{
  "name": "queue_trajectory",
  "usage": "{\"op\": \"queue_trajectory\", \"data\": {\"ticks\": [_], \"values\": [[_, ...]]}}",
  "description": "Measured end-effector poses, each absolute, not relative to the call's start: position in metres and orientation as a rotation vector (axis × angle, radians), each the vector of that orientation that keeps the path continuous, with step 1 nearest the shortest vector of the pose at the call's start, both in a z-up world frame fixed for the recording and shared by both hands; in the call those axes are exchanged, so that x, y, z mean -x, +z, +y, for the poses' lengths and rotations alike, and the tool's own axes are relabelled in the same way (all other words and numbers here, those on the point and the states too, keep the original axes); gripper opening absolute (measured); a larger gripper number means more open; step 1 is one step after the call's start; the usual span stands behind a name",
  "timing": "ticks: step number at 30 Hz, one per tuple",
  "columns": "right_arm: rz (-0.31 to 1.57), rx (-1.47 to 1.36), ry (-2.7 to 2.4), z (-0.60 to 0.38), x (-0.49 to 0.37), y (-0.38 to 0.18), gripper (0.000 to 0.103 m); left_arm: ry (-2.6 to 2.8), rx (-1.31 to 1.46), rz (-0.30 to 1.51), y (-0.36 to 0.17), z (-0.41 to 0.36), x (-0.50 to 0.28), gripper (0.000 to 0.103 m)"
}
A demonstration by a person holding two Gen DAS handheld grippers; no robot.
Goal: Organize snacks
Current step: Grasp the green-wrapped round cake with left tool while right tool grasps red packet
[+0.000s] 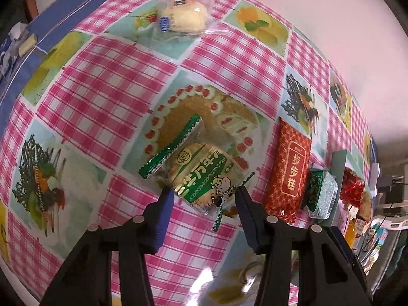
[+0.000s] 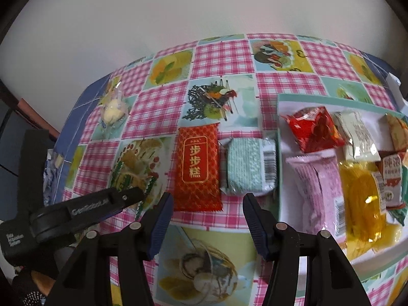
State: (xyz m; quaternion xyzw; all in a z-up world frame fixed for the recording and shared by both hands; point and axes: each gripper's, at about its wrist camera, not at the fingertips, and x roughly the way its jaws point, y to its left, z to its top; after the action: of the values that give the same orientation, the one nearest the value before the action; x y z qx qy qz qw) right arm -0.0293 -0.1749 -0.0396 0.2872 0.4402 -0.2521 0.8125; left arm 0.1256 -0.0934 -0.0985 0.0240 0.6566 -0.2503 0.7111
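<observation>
A green-and-clear biscuit packet lies on the checked tablecloth. My left gripper is open, its fingers either side of the packet's near end. A red packet and a pale green packet lie side by side beside the tray. A clear-wrapped yellow bun lies at the far edge. My right gripper is open and empty, just in front of the red and pale green packets. The left gripper's body shows in the right wrist view.
The white tray with a teal rim holds several snack packets: red, pink, yellow and others. A white wall stands behind the table. The table's blue edge runs along the left. Clutter lies beyond the right edge.
</observation>
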Motion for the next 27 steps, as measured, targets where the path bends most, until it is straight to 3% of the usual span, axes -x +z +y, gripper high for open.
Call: {"op": "queue_trajectory", "data": {"ticks": [11,19,27], "values": [[1.024,-0.589,-0.548,-0.187,-0.019,-0.050,0.060,-0.574,0.074,1.532,-0.106,-0.064,-0.164,0.052],[1.103,-0.576,-0.580,-0.197,-0.041,-0.069,0.060,-0.568,0.141,1.550,-0.101,-0.043,-0.168,0.058],[1.140,-0.536,-0.589,-0.202,-0.056,-0.077,0.060,-0.606,0.205,1.547,-0.104,-0.061,-0.169,0.060]]}}
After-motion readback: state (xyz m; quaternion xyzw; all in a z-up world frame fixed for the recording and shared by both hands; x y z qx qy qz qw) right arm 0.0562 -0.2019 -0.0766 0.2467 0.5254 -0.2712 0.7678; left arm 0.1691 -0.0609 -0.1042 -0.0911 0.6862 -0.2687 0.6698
